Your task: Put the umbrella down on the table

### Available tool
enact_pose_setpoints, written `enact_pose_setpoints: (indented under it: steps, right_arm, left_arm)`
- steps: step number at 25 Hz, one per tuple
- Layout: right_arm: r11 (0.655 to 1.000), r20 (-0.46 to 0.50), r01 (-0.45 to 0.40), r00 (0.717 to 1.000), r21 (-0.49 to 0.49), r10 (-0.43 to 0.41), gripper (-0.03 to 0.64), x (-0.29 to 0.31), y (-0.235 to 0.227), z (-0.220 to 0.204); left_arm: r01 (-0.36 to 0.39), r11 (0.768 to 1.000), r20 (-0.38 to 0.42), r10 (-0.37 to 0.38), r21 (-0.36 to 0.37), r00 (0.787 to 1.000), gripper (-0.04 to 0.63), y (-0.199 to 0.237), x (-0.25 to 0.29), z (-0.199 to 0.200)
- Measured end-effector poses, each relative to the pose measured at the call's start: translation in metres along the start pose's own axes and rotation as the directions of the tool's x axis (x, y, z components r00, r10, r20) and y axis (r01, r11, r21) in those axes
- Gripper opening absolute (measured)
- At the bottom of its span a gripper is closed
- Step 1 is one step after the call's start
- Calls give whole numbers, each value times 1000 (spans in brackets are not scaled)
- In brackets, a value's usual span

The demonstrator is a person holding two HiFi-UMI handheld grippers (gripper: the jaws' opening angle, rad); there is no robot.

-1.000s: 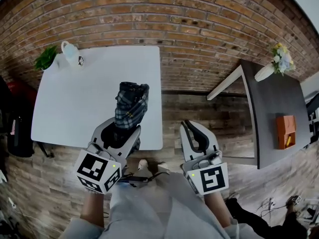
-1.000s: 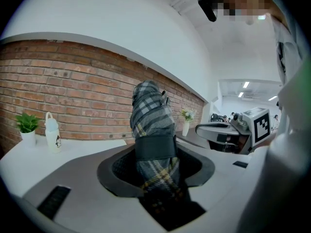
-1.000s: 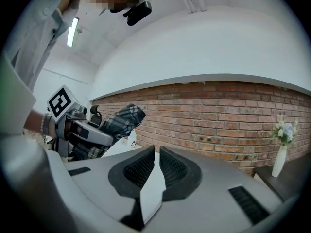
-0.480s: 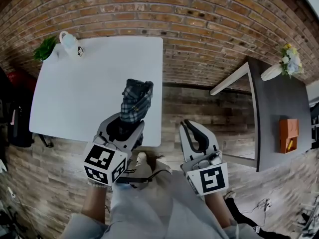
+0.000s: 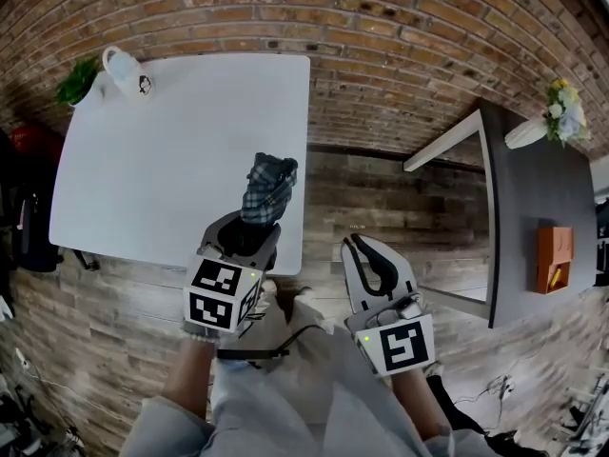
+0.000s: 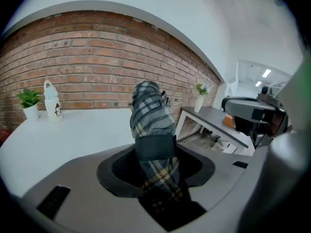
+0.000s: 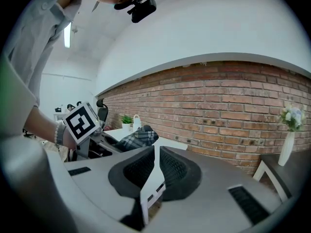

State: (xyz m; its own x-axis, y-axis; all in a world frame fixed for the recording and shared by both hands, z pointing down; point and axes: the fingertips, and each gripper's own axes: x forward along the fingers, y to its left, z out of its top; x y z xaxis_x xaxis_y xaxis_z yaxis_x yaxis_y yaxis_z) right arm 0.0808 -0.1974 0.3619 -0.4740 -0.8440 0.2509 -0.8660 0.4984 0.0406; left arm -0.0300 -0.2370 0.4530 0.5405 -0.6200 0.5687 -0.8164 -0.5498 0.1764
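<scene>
the left tongs (image 5: 251, 236) are clamped on the folded plaid umbrella (image 5: 269, 187), which juts forward and upward out of their jaws over the near right part of the white table (image 5: 143, 169). whether it touches the top cannot be told. a dark strap (image 6: 155, 147) wraps it at the jaws. the right tongs (image 5: 358, 246) hang beside them over the wooden floor (image 5: 400, 198), jaws drawn to a narrow slit, holding nothing. each marker cube (image 5: 221, 295) bears a black-and-white square pattern. far ahead and left of the left tongs, a white jug (image 5: 124, 69) with a small penguin picture stands just beside a potted plant (image 5: 78, 81), well apart from the umbrella. right of the right tongs, a dark table (image 5: 533, 217) bears a vase of flowers (image 5: 561, 108) and an orange box (image 5: 555, 258), its print too small to read.
</scene>
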Motion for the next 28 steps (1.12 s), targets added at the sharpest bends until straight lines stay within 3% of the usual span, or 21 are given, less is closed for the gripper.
enact_pose_setpoints:
  steps: [13,24,28]
  right_arm:
    - [1000,-42,2,999,22,-1,60,-1,0,-33]
    - [1000,-73,2,997,29,0,60,-2,0,-46]
    - [999,-71,7,997,33,-5,60,0,-1,-46]
  left_arm:
    - [-27,999,-222,20,-28,975,221,10,68,-67]
    - [-64,998,-374,69,24,925,232,29,105,-101]
    - [-56,997,-376,75,62,923,245,28,110,-103]
